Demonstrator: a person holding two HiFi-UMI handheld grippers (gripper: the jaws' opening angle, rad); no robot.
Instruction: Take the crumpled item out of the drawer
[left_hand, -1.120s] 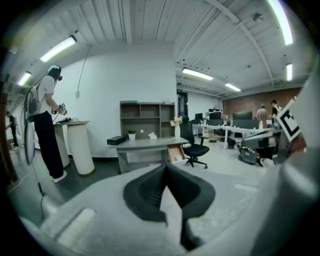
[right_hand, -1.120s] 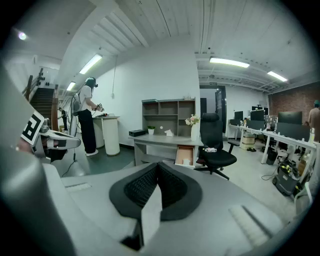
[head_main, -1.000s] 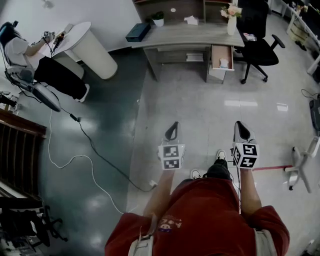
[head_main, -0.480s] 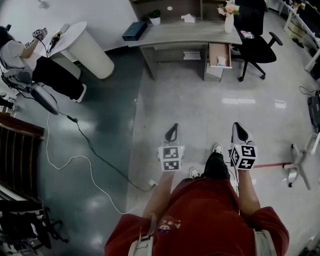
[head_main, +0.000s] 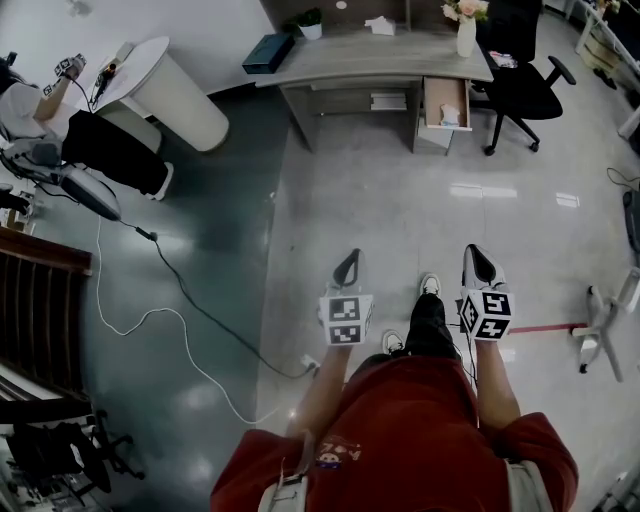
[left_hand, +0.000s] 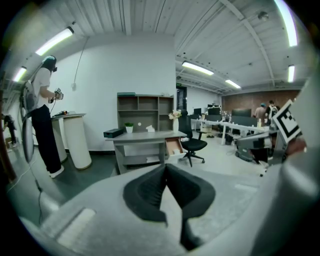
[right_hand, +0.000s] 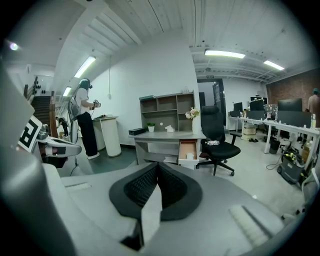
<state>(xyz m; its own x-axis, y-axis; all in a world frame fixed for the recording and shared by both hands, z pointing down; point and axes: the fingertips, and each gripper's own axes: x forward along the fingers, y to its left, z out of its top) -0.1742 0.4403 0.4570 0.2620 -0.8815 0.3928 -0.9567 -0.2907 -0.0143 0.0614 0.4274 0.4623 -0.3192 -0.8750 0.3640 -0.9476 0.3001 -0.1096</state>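
One crumpled white item (head_main: 450, 114) lies in the open drawer (head_main: 445, 90), toward its front edge. The drawer is pulled out at the right end of the grey desk (head_main: 370, 62). In the right gripper view the item (right_hand: 189, 156) shows pale inside the drawer (right_hand: 188, 148), straight ahead above the jaws. In the left gripper view the drawer (left_hand: 174, 146) sits a bit right of the jaw line; the item is too small to make out there.

Both grippers are well apart from the item, with nothing between their jaws. The left gripper (head_main: 347, 266) has its fingers pressed together, tips meeting (left_hand: 165, 168). The right gripper (head_main: 479, 262) likewise has its pads closed on each other (right_hand: 158, 168). They are held side by side in front of the torso, forearms out from the red shirt (head_main: 400, 440), both pointing toward the desk, level, a gap between them.

Open glossy floor (head_main: 400, 220) runs from the grippers to the desk front. A black office chair (head_main: 525, 85) stands just beside the drawer on its right. On the desk: a vase with flowers (head_main: 466, 32) near the right edge, a tissue box (head_main: 380, 25), a potted plant (head_main: 311, 22) and a dark box (head_main: 267, 52) at the left end. To the left, a cable (head_main: 180, 300) trails over the dark floor; another person (head_main: 90, 140) stands at a round white stand (head_main: 175, 90). A red tape line (head_main: 545, 328) runs by the right gripper.
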